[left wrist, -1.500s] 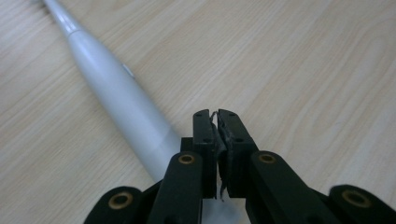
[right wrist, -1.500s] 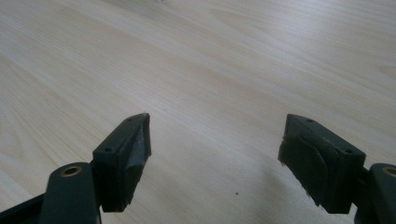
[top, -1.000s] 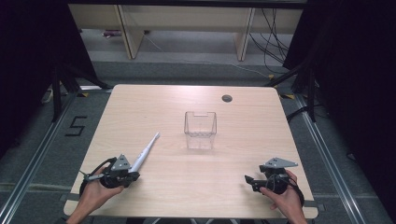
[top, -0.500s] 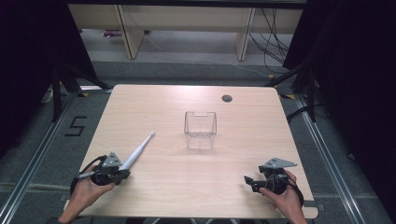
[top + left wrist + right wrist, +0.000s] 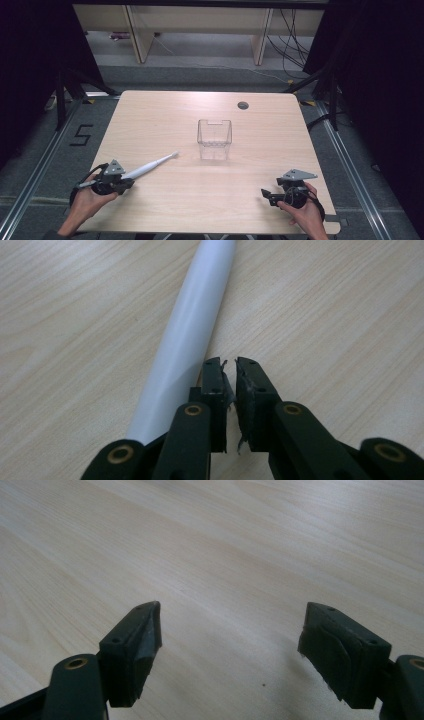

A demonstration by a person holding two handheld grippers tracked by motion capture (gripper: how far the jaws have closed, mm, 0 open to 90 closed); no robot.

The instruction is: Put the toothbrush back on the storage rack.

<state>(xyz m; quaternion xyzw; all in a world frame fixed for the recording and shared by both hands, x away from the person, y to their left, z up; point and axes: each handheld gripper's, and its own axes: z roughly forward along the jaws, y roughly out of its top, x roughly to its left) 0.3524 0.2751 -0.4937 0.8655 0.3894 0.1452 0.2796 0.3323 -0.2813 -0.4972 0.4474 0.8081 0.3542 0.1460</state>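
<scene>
A pale wooden desk (image 5: 210,200) stands on a grey floor with dark curtains at both sides and shelving behind. Near its middle sits a clear plastic box (image 5: 214,139), upright and open at the top, and a small dark hole (image 5: 243,105) marks the far edge.

At the near left corner a hand (image 5: 82,207) holds the left gripper (image 5: 125,183). A white electric toothbrush (image 5: 148,166) lies on the desk, slanting from that gripper toward the box, its head well short of it. In the left gripper view the fingers (image 5: 252,390) are almost closed with a thin gap and nothing between them, and the toothbrush handle (image 5: 187,335) runs just beside them on their left.

At the near right corner the other hand (image 5: 305,215) holds the right gripper (image 5: 265,193); its fingers (image 5: 137,645) are spread wide over bare wood.
</scene>
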